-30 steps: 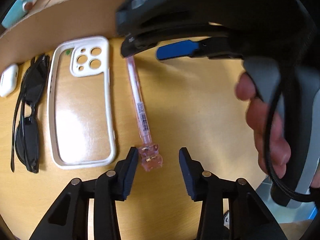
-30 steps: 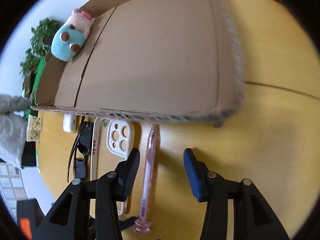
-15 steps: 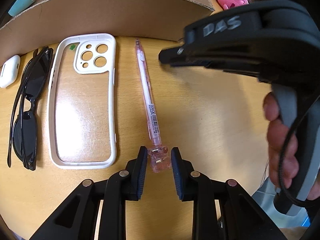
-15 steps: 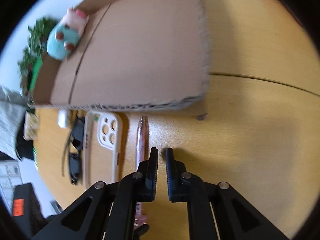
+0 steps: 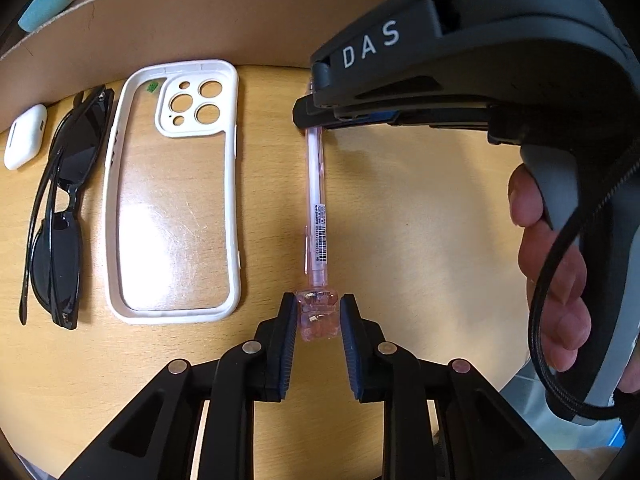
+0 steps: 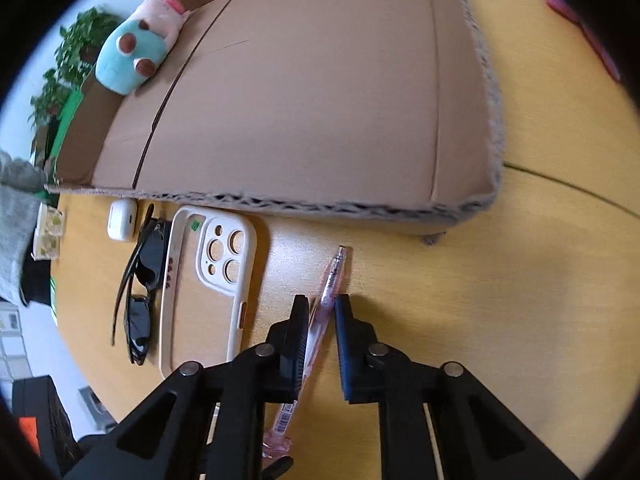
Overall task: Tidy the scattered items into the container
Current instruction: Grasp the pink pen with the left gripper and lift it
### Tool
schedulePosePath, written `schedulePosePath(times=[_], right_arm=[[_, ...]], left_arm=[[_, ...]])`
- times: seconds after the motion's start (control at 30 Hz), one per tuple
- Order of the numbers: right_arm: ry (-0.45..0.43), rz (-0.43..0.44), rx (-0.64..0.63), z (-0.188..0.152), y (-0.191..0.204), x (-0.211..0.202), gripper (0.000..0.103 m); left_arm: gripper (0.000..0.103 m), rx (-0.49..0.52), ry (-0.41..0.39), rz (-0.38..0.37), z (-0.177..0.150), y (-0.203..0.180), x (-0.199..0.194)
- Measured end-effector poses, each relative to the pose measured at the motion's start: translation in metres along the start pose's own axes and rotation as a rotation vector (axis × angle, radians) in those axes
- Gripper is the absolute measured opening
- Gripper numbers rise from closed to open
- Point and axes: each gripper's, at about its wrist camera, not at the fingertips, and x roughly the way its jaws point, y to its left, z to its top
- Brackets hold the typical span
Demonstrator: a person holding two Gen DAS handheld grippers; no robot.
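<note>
"DAS" in white capitals on the dark housing of right gripper (image 5: pixel 320 118); barcode label, digits illegible, on pink pen (image 5: pixel 320 232).

The counter (image 5: pixel 420 216) looked like smooth yellow wood. The box (image 6: pixel 320 92) was made of rough brown cardboard. The pen (image 5: pixel 318 200) was clear pink plastic. Shiny black plastic was seen on the sunglasses (image 5: pixel 60 208).

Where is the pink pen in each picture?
Left wrist view: the pink pen runs up the middle, its clear top between the left gripper pads.
Right wrist view: the pen sits low in the middle, between the right gripper pads.
Shared landmark: the white phone case.
</note>
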Motion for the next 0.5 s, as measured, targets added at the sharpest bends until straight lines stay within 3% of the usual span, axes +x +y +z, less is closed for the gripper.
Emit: schedulePosePath(times=[0.1,0.27,0.5], right_arm=[[0.0,0.009,0.026,-0.002,-0.006,-0.003,0.012],[0.013,0.105,0.168,-0.012,-0.039,-0.012,0.011],[-0.09,0.223,0.291,-0.017,-0.044,-0.056,0.009]], left_arm=[[0.023,0.017,-0.001,0.013,-0.002,-0.001,-0.001],[0.022,0.075,-0.012,0.021,-0.01,-0.009,-0.011],[0.022,0.196,-0.099,0.031,-0.011,-0.024,-0.053]])
